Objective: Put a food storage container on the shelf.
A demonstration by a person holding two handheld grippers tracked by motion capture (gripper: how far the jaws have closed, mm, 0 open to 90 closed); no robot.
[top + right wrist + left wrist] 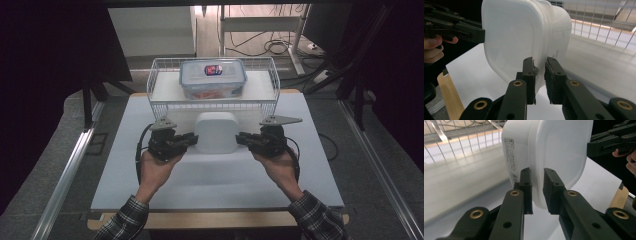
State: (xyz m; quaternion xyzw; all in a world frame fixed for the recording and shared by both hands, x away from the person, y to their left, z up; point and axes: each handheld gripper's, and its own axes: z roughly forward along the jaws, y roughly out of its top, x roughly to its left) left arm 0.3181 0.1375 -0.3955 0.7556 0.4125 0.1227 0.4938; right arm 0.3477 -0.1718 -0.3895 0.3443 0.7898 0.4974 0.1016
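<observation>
A person holds a white tub (216,131) between two grippers above the middle of the white tabletop (150,190). The left gripper (189,140) clamps the tub's left rim, and the right gripper (242,138) clamps its right rim. In the left gripper view, the two black jaws stand close together with the rim of the tub (559,152) pinched between them; a printed label runs down the tub's side wall next to the left jaw. The right gripper (596,145) shows in that view at the tub's far edge. In the right gripper view, the jaws likewise close on the tub's (514,37) rim, and the left gripper (471,31) meets the tub's opposite edge, with fingers (434,47) of the left hand behind it.

Both hands come in from the tabletop's near edge, the left hand (156,169) and right hand (276,167) each under its gripper, with plaid sleeves at the bottom.

A wire basket (160,82) stands at the tabletop's far edge, just behind the tub. Inside it sits a clear box (212,82) with a blue-edged lid and a coloured sticker on top.
</observation>
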